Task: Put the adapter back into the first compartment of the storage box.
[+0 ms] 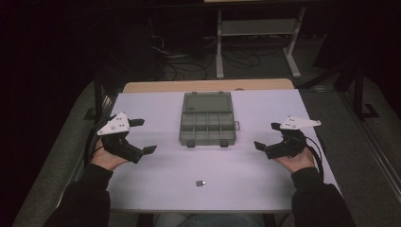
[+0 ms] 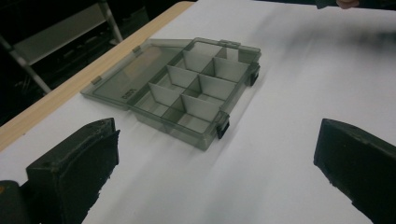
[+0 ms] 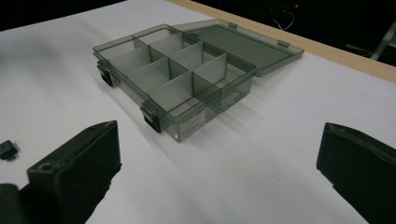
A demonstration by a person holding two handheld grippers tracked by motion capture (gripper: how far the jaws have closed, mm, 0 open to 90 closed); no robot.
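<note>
I held my left gripper [image 1: 140, 135] and right gripper [image 1: 267, 135] wide apart beside the open smoky plastic box [image 1: 208, 118]. Next, I'd grab the tiny dark piece [image 1: 200, 182] nearby.

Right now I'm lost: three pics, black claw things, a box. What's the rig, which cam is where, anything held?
No robot here: a person holds a two-jaw hand gripper in each hand. The high view looks down on the white table; the left gripper and right gripper sit at either side. The other two pictures come from cameras riding on each gripper, so the black blocks at the bottom are that gripper's own jaws. On the table lies an open grey compartment box with its lid folded back, compartments seemingly empty, and a small dark part near the front edge. Both grippers stand open, holding nothing.
</note>
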